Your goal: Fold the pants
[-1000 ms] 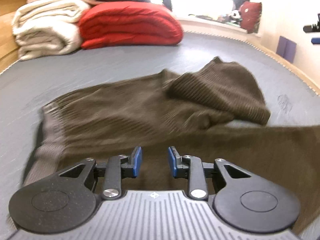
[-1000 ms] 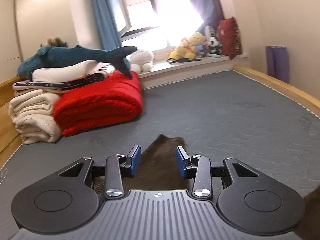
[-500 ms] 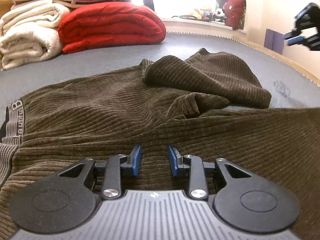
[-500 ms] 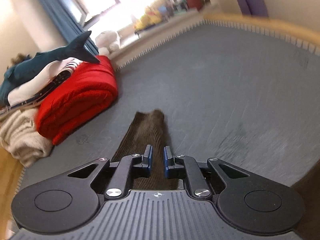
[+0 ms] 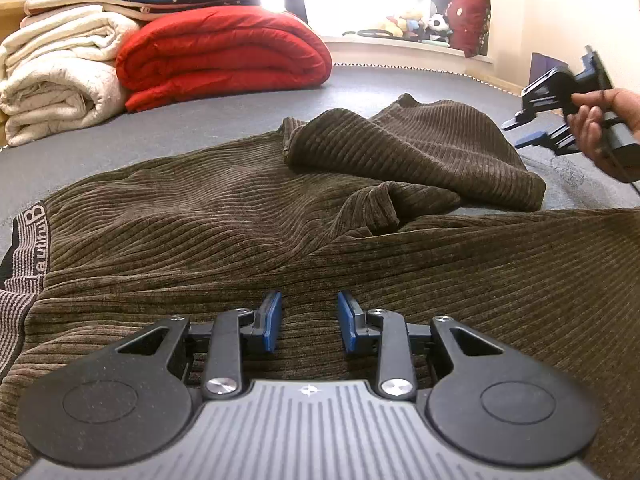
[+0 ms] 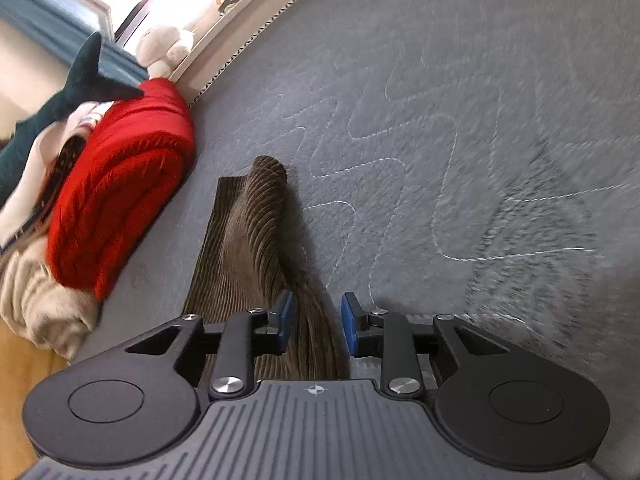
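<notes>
The right gripper (image 6: 315,322) has swung down and rolled since a second ago, from a level view across the room to a tilted one close over the mattress (image 6: 460,120), and its jaws, nearly together half a second back, have just been opening again. The left gripper (image 5: 308,322) has dropped lower over the cloth.

The grey quilted mattress carries the brown corduroy pants (image 5: 248,220), spread flat across its near part, waistband at the left edge of the left wrist view and one leg folded back in a heap toward the far right. Behind them, against the wooden frame, lie a red quilt (image 5: 224,52) and, just beside it, cream blankets (image 5: 60,76).

In the right wrist view a ridge of pants leg (image 6: 256,232) runs up between the blue pads (image 6: 285,320), which stand apart and do not press it. The left gripper's jaws are spread just above the flat cloth, nothing pinched between them. A hand (image 5: 600,124) at the right edge of the left wrist view grasps the right gripper's handle.
</notes>
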Motion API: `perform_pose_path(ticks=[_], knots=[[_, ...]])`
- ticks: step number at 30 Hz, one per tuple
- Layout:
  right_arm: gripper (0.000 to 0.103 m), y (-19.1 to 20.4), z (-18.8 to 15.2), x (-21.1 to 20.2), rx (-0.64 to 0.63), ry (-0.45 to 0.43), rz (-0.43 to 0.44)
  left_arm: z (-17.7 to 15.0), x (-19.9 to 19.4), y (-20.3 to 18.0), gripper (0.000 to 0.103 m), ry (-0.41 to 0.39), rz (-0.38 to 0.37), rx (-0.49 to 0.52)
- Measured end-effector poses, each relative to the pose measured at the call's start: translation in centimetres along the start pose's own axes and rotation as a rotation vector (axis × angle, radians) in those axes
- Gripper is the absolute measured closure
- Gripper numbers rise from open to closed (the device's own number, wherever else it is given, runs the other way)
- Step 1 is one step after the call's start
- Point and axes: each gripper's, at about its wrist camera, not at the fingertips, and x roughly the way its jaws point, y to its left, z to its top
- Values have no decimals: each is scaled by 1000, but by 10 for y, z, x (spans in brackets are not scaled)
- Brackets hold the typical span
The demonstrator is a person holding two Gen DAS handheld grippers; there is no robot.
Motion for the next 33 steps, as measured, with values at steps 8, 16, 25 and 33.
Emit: perform_pose_path(ticks=[8,16,25,33], knots=[[73,3,-6,41,-34,10,75,0,3,0,67,1,-4,-5],[74,34,-15,59,-110,151,225,1,2,0,67,2,0,2],[98,53,-15,45,-181,219,397,1,2,-1,67,2,3,6],[83,42,-10,45,-60,273,440,1,2,-1,67,1,2,5]])
